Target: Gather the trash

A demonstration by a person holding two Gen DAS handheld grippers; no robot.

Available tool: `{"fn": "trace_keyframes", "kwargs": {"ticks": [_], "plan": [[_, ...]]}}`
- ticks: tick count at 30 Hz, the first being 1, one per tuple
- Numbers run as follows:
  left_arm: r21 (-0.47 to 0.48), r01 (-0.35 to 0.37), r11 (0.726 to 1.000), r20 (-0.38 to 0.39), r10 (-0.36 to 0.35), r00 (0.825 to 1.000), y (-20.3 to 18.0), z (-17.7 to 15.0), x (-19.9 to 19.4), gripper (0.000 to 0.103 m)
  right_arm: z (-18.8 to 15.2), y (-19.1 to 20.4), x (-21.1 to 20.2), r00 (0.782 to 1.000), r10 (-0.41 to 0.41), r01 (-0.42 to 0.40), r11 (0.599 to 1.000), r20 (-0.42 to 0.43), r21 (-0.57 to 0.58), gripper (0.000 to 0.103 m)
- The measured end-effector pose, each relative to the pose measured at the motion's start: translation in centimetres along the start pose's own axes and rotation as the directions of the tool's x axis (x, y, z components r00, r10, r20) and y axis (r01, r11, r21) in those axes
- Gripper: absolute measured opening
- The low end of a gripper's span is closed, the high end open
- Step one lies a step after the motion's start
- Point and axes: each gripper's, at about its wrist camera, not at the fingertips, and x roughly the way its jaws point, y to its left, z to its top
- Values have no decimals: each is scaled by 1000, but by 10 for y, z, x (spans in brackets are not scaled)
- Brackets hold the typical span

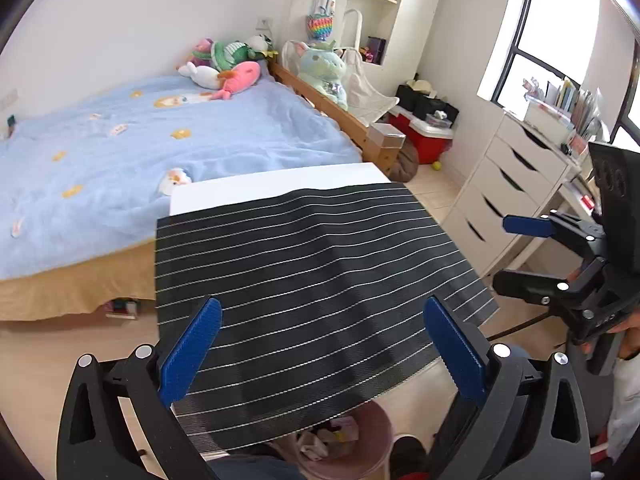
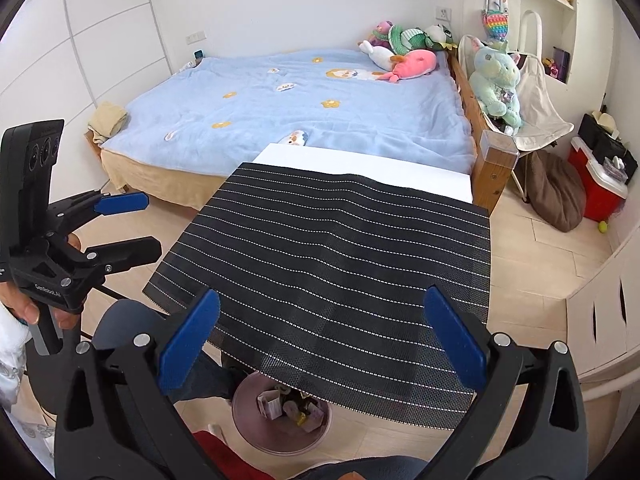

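Down at the very bottom of both views sits the pink bin (image 2: 280, 420) on the floor, half tucked under the worktop's near edge and already holding a jumble of scraps, wrappers by the look of them, so the collecting seems largely done. Just above it, the left tongs (image 1: 320, 352) and right tongs (image 2: 320, 348) hover side by side with their blue pads spread wide and nothing between them. Beyond, the striped mat (image 2: 340, 248) covering the worktop (image 2: 360, 162) shows no litter at all, and the bed (image 2: 300, 112) behind carries only plush toys.
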Motion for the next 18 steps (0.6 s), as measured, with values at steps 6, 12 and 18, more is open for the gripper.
{"fn": "trace_keyframes", "kwargs": {"ticks": [6, 12, 18], "plan": [[-7, 17, 1000, -7, -17, 1000, -2, -1, 4, 97, 1, -1, 2, 1000, 1, -1, 1000, -2, -1, 100], [0, 12, 1000, -11, -12, 1000, -4, -1, 5, 97, 0, -1, 4, 1000, -2, 2, 1000, -5, -3, 100], [1, 11, 1000, -9, -10, 1000, -5, -2, 5, 97, 0, -2, 4, 1000, -4, 4, 1000, -7, -3, 100]]}}
